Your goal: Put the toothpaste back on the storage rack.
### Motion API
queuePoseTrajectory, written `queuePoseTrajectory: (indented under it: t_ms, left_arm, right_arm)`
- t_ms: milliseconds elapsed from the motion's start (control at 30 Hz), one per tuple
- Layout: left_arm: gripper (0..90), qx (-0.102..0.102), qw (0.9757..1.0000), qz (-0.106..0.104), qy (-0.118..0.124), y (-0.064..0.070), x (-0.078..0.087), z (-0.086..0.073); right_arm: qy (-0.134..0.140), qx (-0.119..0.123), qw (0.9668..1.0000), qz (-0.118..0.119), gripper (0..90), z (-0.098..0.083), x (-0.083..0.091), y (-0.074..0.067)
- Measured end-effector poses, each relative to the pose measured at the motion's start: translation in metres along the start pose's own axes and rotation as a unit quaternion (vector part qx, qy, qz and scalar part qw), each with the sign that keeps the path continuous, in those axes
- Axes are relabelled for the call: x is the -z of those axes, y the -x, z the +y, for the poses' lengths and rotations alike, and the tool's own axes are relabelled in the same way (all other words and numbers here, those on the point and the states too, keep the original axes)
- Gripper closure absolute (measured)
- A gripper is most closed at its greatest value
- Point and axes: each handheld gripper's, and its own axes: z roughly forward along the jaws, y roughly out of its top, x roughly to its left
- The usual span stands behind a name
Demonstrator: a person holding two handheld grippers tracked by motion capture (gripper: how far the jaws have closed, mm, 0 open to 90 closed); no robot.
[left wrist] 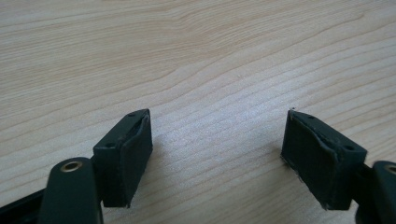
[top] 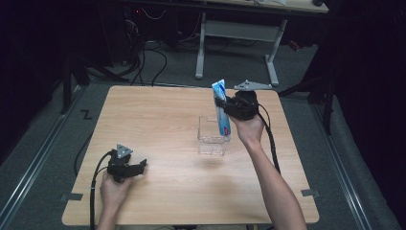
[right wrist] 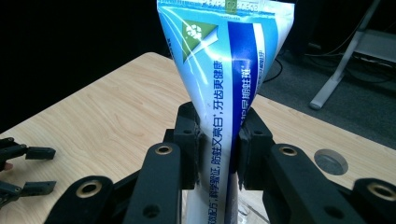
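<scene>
Toothpaste tube [top: 221, 109]: blue-and-white, glossy soft plastic, flat crimped end up, standing near upright with its lower end inside a clear plastic box [top: 212, 138]. Chinese print runs along the tube's length in the right gripper view [right wrist: 224, 93].

Right gripper [top: 224, 106]: black fingers [right wrist: 187, 140] clamped on the tube's middle from both sides, the tube pinched narrow between them. Grey three-cornered plate on top.

The box: open-topped, transparent, straight-walled, right of centre on the worktop [top: 158, 120].

Left gripper [top: 139, 167]: well apart from the tube, near the front left of the worktop, low over the surface. Its fingers [left wrist: 126, 154] stand wide apart with bare wood between them.

Worktop: pale wood grain, rounded corners, smooth. A round grey plug [right wrist: 330, 161] sits flush in it beyond the right gripper.

Beyond the worktop: white desk frame [top: 237, 33], cables on grey floor.
</scene>
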Motion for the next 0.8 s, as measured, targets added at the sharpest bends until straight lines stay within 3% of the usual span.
queuePoseTrajectory:
  t_ms: [800]
  left_arm:
    - [24.5,0.000,1.0000,0.000,0.000,0.000,0.000,0.000]
  right_arm:
    - [-0.015,-0.011,0.9997,-0.013,73.0,-0.014,-0.013,0.006]
